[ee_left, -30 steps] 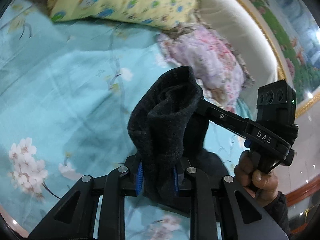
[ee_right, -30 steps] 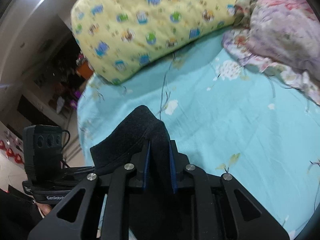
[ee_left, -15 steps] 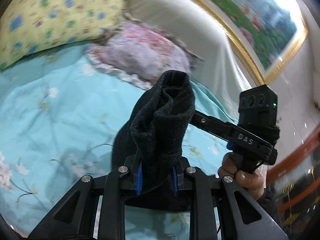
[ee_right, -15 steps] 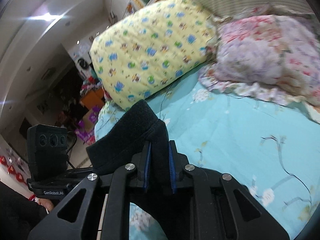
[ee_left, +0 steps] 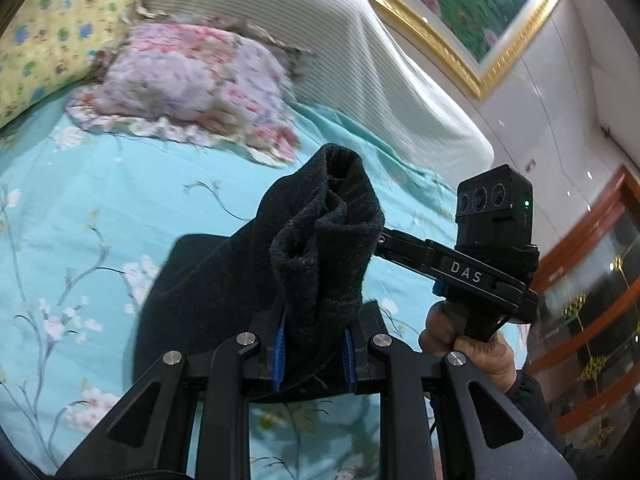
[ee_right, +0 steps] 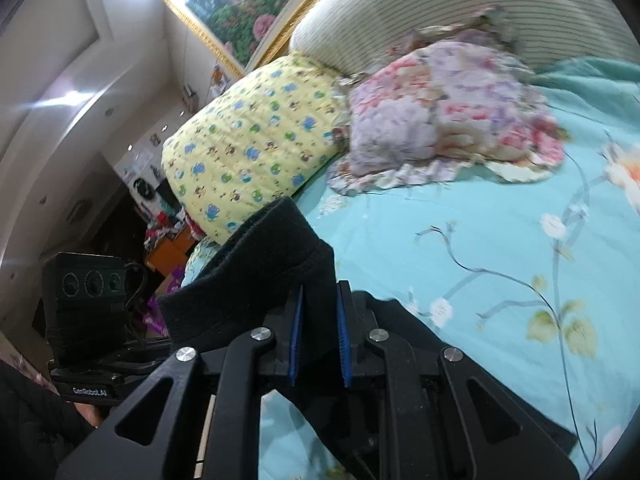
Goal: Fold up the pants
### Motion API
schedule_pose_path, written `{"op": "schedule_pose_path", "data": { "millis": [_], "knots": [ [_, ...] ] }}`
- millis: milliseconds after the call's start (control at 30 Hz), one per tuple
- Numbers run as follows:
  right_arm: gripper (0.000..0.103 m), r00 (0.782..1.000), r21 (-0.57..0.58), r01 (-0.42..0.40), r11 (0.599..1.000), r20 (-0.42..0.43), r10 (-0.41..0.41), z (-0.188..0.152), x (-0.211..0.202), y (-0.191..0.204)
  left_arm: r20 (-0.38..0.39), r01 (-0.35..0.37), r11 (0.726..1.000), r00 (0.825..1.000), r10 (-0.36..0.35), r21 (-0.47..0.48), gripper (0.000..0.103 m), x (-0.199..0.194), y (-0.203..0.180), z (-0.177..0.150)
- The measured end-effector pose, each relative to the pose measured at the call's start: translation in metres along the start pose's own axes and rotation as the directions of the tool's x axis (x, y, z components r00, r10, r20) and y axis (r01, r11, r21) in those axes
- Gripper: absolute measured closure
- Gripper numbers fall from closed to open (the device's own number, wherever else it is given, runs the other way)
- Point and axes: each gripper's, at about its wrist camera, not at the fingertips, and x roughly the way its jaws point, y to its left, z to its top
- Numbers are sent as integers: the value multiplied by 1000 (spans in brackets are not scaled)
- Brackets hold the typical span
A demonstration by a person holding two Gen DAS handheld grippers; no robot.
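The black pants (ee_left: 320, 248) are held up over the teal floral bedsheet (ee_left: 80, 200), with the rest of them draped down onto the bed. My left gripper (ee_left: 314, 354) is shut on a bunched edge of the pants. My right gripper (ee_right: 319, 336) is shut on another edge of the same pants (ee_right: 264, 264). The right gripper also shows in the left wrist view (ee_left: 460, 268), close on the right, with its fingers hidden behind the cloth. The left gripper shows at the left of the right wrist view (ee_right: 84, 320).
A pink floral pillow (ee_left: 192, 84) and a yellow patterned pillow (ee_left: 44, 36) lie at the head of the bed, against a striped white headboard cover (ee_left: 360, 52). A gold-framed painting (ee_left: 480, 12) hangs above. Dark furniture (ee_left: 592, 340) stands beside the bed.
Both grippers have lifted and tilted toward the headboard with the pants still held. The pillows and headboard now fill more of both views.
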Motion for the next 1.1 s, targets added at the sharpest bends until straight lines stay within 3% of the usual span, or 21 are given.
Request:
{"op": "schedule_pose_path", "data": {
  "millis": [400, 500, 567, 800, 833, 933, 1100],
  "knots": [
    [86, 997, 120, 35, 992, 68, -44, -48, -54, -50, -118, 2, 995, 993, 10, 102, 81, 59, -49, -26],
    [88, 995, 146, 45, 988, 79, -57, -58, -63, -61, -138, -2, 991, 990, 20, 131, 81, 71, -55, -31],
    [97, 994, 163, 57, 985, 85, -71, -64, -68, -69, -155, 0, 990, 988, 22, 140, 81, 79, -57, -34],
    [97, 991, 214, 80, 974, 90, -101, -83, -77, -88, -200, -2, 986, 979, 37, 169, 81, 106, -63, -45],
    [103, 990, 227, 81, 971, 91, -104, -86, -78, -91, -207, -7, 985, 977, 44, 175, 81, 109, -64, -46],
    [103, 989, 246, 82, 966, 101, -109, -93, -84, -97, -220, -17, 981, 974, 59, 191, 81, 118, -67, -52],
    [102, 982, 277, 127, 952, 101, -161, -101, -96, -102, -233, -11, 979, 971, 60, 206, 74, 132, -70, -56]
  ]
}}
